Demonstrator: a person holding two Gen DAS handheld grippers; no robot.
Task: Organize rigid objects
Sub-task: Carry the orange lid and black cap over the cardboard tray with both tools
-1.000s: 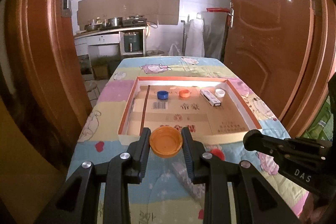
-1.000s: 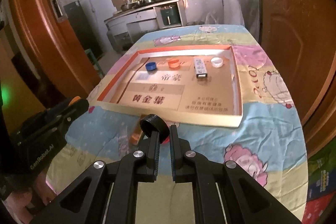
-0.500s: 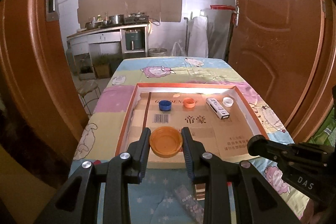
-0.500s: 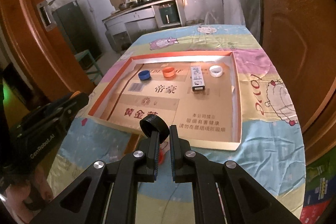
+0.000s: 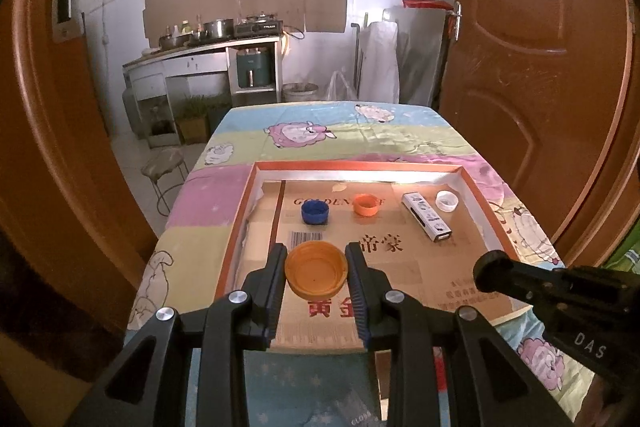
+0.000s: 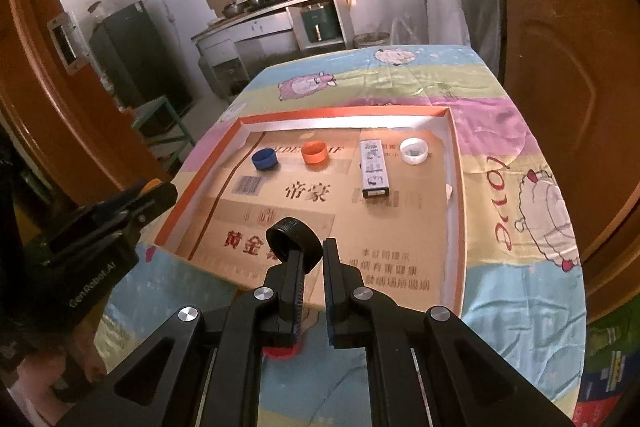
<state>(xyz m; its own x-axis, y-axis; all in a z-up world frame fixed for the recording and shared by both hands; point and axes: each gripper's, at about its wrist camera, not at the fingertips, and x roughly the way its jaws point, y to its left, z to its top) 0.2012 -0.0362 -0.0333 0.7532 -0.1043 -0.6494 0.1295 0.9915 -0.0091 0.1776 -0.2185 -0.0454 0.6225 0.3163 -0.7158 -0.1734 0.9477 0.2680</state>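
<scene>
My left gripper (image 5: 316,261) is shut on a wide orange cap (image 5: 316,273), held hollow side up above the near part of a shallow cardboard tray (image 5: 244,211) with an orange rim. My right gripper (image 6: 312,251) is shut on the edge of a black ribbed cap (image 6: 294,239), also above the tray's (image 6: 450,163) near end. Along the tray's far side lie a blue cap (image 5: 315,212), a small orange cap (image 5: 366,205), a white oblong box (image 5: 426,221) and a white cap (image 5: 447,201). The right gripper (image 5: 494,271) also shows from the side in the left wrist view.
The tray rests on a table under a pastel sheep-print cloth (image 5: 360,135). A red cap (image 6: 280,351) and a dark wrapper (image 5: 360,415) lie on the cloth under the grippers. Brown doors (image 5: 540,67) flank the table. A stool (image 5: 164,163) stands at the far left.
Both grippers have moved forward from in front of the tray to above its near end, each still holding its cap. The things in the tray have not moved.
</scene>
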